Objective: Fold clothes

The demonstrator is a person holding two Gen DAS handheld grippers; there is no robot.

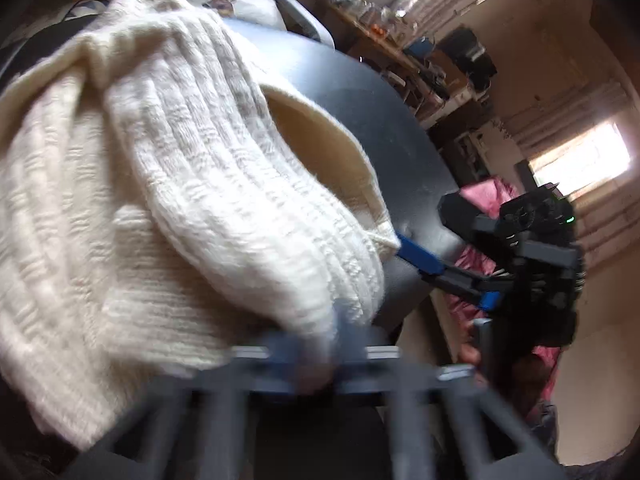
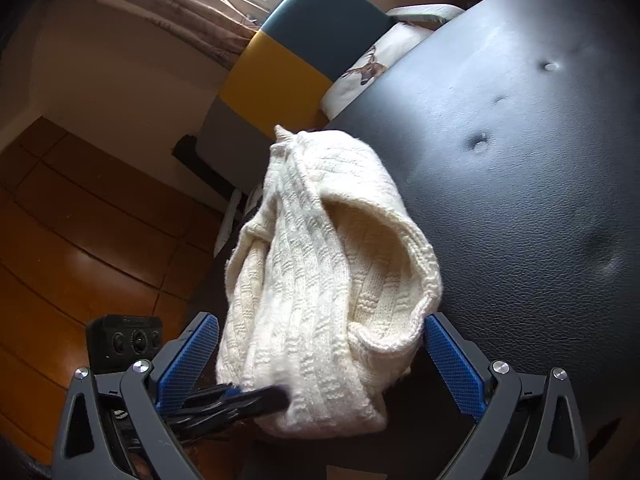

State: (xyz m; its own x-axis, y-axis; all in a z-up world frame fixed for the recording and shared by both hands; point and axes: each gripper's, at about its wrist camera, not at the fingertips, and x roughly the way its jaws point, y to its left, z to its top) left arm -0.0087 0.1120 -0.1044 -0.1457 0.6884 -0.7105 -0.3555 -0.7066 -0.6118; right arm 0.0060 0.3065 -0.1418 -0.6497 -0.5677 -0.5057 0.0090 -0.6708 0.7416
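Black padded leather forms the work surface (image 2: pixel 520 200), dimpled by a few buttons, with a wooden floor (image 2: pixel 80 240) below its edge and a curtained window (image 1: pixel 580 160) lighting the room.

On the near edge of that surface lies a cream cable-knit sweater (image 2: pixel 320 280), bunched into a loose heap; one ribbed opening gapes upward and shows the inner side of the knit. Part of the heap hangs past the edge of the padding.

From the right wrist view, the right gripper (image 2: pixel 320 364) stands wide open, its blue-padded fingers (image 2: pixel 452 364) spread on either side of the sweater's lower end; one pad sits just beside the rolled hem, though contact cannot be confirmed. In the left wrist view this same tool reaches in from the side, its blue tip touching the knit's corner.

The left gripper (image 1: pixel 320 356) is blurred in its own view, with cream cloth gathered between its fingers; from the right wrist view its dark fingers appear closed on a fold at the sweater's bottom edge.

Beyond the padding stands a chair (image 2: pixel 300 60) with teal and yellow upholstery and a cushion (image 2: pixel 368 68) printed with a deer. No containers are visible near the garment; a cluttered shelf (image 1: pixel 400 40) runs along the far wall, its contents too small to identify.
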